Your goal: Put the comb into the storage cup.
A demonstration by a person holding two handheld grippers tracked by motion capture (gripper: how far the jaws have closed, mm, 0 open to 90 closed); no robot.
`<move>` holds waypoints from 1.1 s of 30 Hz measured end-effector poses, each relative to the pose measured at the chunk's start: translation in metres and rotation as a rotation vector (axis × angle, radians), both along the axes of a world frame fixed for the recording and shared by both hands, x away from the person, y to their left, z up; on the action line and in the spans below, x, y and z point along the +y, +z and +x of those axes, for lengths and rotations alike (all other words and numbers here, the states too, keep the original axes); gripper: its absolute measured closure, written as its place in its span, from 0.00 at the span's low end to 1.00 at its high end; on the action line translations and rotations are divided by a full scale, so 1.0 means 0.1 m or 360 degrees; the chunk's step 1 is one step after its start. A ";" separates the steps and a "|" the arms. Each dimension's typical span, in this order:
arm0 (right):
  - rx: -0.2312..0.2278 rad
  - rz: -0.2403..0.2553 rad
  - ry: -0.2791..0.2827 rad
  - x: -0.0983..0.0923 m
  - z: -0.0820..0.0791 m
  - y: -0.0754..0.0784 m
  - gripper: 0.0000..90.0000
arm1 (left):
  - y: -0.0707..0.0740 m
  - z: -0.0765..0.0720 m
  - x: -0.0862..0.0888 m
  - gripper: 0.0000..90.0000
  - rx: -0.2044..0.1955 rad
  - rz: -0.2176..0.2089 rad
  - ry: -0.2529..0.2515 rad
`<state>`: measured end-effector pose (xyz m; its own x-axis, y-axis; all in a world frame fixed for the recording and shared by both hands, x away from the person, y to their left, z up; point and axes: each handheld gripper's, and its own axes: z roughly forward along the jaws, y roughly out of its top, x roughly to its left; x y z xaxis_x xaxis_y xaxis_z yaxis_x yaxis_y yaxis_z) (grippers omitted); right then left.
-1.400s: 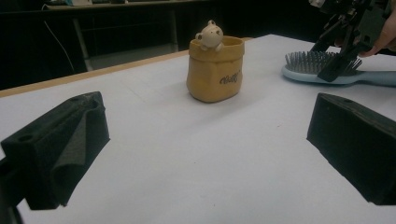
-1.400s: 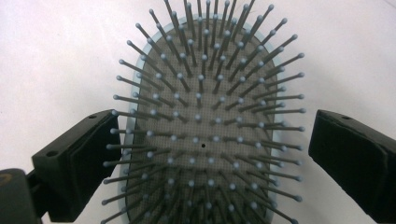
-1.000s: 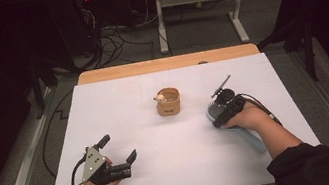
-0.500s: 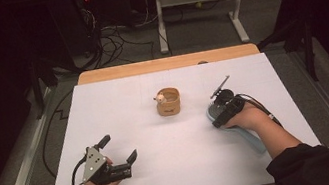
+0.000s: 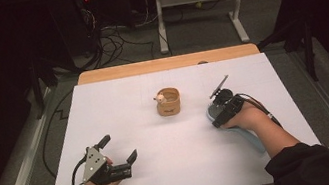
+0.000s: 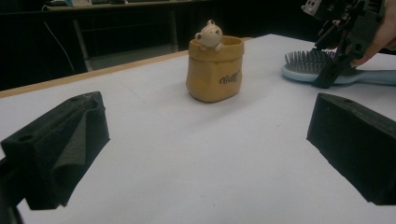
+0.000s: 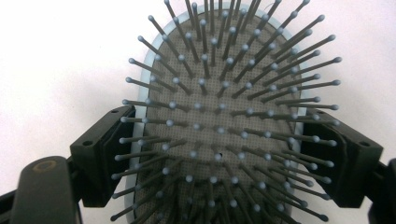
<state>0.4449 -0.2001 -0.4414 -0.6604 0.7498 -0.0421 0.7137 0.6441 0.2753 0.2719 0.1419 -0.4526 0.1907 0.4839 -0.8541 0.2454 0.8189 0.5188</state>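
Note:
A light-blue hairbrush lies bristles up on the white sheet at the right, its handle running toward the person. My right gripper stands over the brush head; its jaws have just been closing, and both pads now press on the head's rim. My left gripper rests near the front left, open with nothing between its fingers, pointing at a small tan pot. The pot stands mid-table with a little bear figure on its rim.
A white sheet covers the table, and a wooden edge shows at the far side. Beyond it are dark floor, cables and a white table frame. Bare sheet lies between the pot and both hands.
None that the high view shows: both hands, the brush and the pot stay where they were.

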 end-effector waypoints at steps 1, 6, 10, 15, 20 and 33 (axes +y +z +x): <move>-0.0002 0.0001 0.0000 0.00 0.00 0.00 0.20 | 0.00 0.00 0.00 0.00 -0.0001 -0.0001 -0.0002; 0.0011 0.0001 -0.0019 0.00 0.01 0.01 0.21 | 0.00 0.00 0.00 0.00 -0.0002 0.0004 -0.0006; 0.0019 -0.0003 -0.0012 0.00 0.02 0.01 0.22 | -0.01 0.00 0.00 0.00 -0.0003 0.0010 -0.0005; 0.0025 0.0002 -0.0027 0.00 0.02 0.02 0.23 | 0.00 0.01 0.01 0.00 -0.0005 -0.0001 0.0004; 0.0017 -0.0004 -0.0026 0.00 0.01 0.03 0.23 | 0.00 0.01 0.01 0.00 -0.0003 -0.0005 0.0009; -0.0093 0.0014 -0.0004 -0.04 -0.08 0.24 0.23 | 0.00 0.01 0.02 0.00 -0.0015 0.0006 0.0005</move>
